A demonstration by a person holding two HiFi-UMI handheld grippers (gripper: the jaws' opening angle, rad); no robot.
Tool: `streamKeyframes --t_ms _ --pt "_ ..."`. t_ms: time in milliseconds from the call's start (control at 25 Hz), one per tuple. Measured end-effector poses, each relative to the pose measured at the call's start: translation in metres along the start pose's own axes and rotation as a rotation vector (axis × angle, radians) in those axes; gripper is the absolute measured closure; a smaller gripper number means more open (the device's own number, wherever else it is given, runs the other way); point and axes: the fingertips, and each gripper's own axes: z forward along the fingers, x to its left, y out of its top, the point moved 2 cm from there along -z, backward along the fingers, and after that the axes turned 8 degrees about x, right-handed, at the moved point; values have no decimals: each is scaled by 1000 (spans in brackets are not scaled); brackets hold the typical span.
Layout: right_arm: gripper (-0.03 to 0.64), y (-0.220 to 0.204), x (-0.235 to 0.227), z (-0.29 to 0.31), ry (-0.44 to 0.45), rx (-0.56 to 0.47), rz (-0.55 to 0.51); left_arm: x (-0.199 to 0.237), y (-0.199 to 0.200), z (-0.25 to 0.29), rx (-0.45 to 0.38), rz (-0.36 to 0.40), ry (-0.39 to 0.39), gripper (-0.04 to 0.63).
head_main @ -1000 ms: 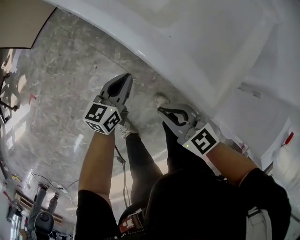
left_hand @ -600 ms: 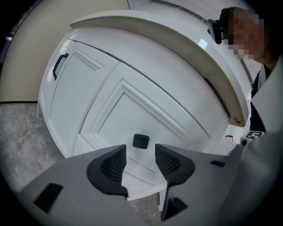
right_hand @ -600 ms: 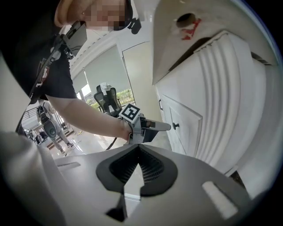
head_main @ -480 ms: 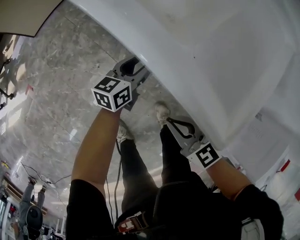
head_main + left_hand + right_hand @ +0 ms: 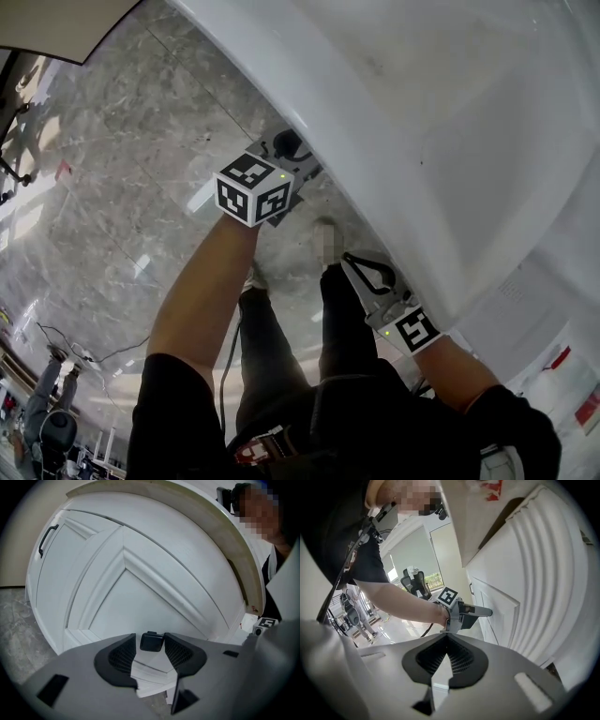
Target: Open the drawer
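The white panelled cabinet front [image 5: 140,583] fills the left gripper view. A small black handle [image 5: 152,642] on it sits between the fingertips of my left gripper [image 5: 152,645]. The jaws have just been opening and stand open around the handle, and I see no firm press on it. In the head view my left gripper [image 5: 289,148] reaches under the white counter edge [image 5: 309,84]. My right gripper [image 5: 447,638] is shut with nothing in it and hangs back by the person's legs [image 5: 364,270]. From it I see the left gripper [image 5: 474,613] against the cabinet.
A long black bar handle [image 5: 46,539] is on a door panel at the far left. Grey marble floor [image 5: 112,187] lies below, with the person's legs and shoes [image 5: 326,234] close to the cabinet. An office chair [image 5: 415,584] stands far behind.
My left gripper has moved up and right to the cabinet front under the counter edge. The right gripper has sunk lower and closer to the person's body.
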Motion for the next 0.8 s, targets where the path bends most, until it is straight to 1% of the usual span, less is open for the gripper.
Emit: streamKeyframes --t_ms 80,120,200,360,440,480,520,560,640,680,720,800 --pt "618 11 3 2 6 -46 -37 -1 2 -1 1 20 -12 417" --pt "618 19 5 3 11 -73 -68 -2 3 -1 3 36 -14 442" --pt "618 35 8 6 23 -136 -143 -2 3 0 10 65 -13 449" --pt "618 70 15 11 50 -262 -297 -3 2 1 28 95 -9 456" --pt "618 79 16 13 59 -293 -350 -3 1 2 37 100 -7 457" --pt "618 76 15 14 61 -287 -362 -2 0 2 41 102 -5 457" --pt "618 67 12 13 59 -259 -361 -2 -1 2 46 103 -3 457" --pt "618 50 8 12 53 -204 -343 -1 -1 2 49 105 -1 457" --pt "618 4 -4 7 38 -60 -281 1 -1 0 51 104 1 459" --pt "618 -6 -6 6 36 -23 -279 1 -2 -1 49 102 2 459" --pt "618 -4 -5 6 36 -15 -288 2 -3 -3 47 99 3 459" --pt "618 16 2 7 37 -30 -291 1 -7 -8 44 94 1 459"
